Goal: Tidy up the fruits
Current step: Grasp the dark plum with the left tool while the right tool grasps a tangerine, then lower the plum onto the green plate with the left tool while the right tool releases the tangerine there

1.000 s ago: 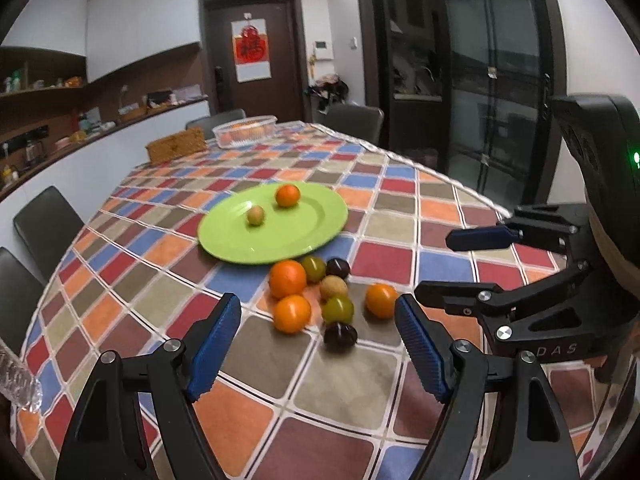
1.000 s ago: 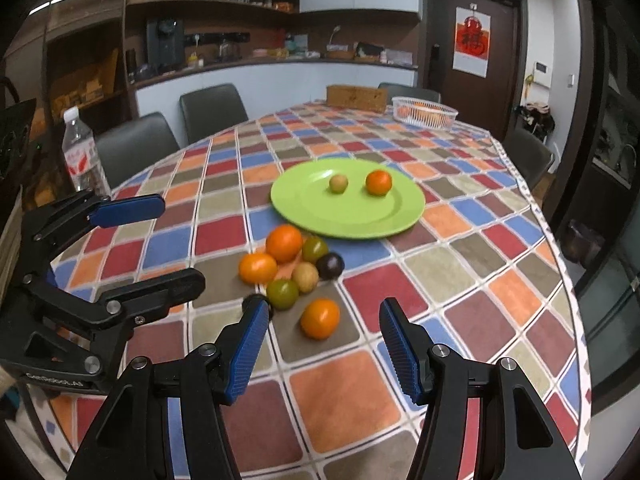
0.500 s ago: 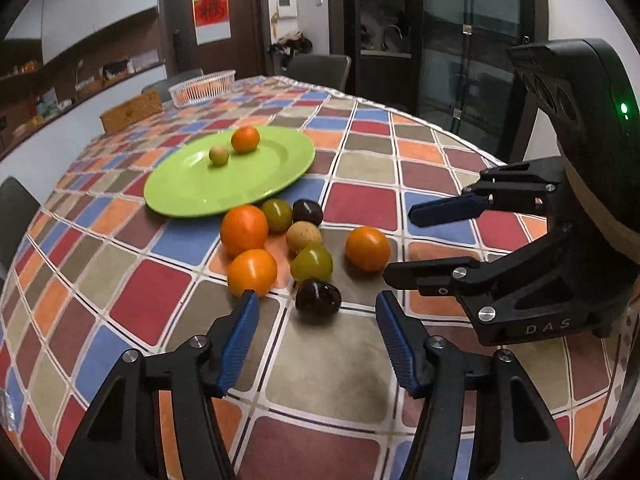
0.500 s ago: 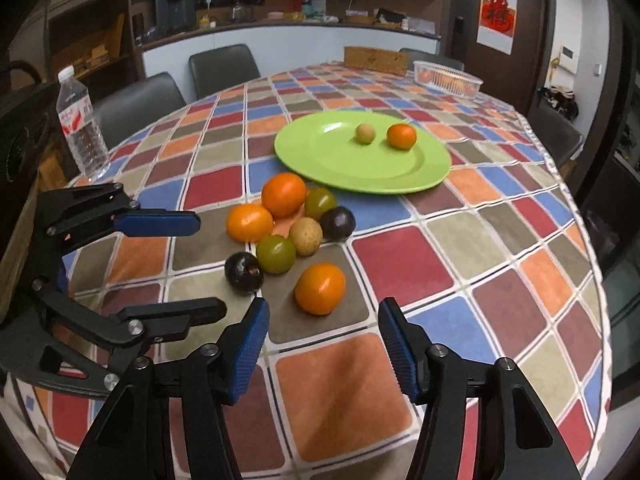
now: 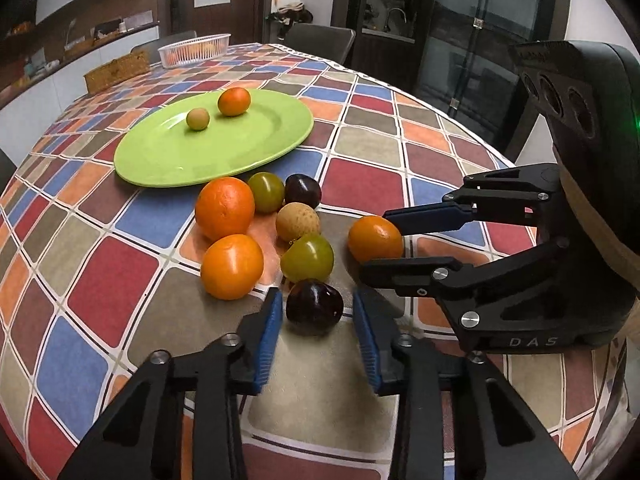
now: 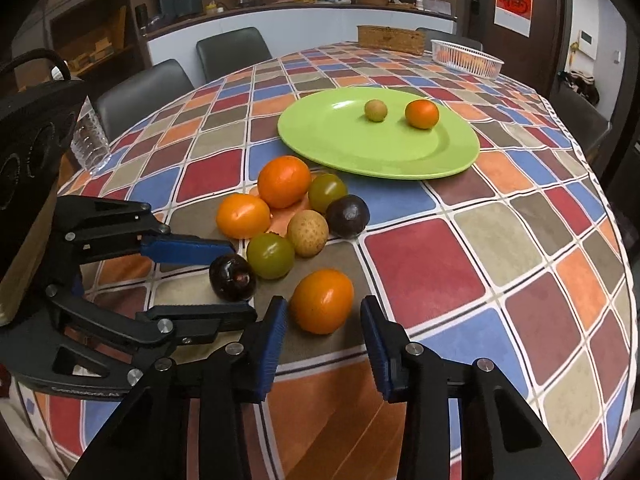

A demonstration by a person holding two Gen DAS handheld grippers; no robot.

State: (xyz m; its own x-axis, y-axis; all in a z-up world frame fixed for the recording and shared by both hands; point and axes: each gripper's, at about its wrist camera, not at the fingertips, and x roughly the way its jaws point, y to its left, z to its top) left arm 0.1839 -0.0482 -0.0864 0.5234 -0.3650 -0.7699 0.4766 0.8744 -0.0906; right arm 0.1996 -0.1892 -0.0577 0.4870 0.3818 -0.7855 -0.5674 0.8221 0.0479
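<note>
My left gripper (image 5: 315, 325) and right gripper (image 6: 323, 322), both spread, straddle a plum (image 5: 314, 306) and an orange (image 6: 322, 301) near the table's (image 6: 416, 254) front edge; I should close squarely, gently.

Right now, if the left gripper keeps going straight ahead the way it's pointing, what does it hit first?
The left gripper would meet the dark plum first; it already sits between the open fingers. Directly behind it lies the green fruit, close or touching, hard to tell.
</note>
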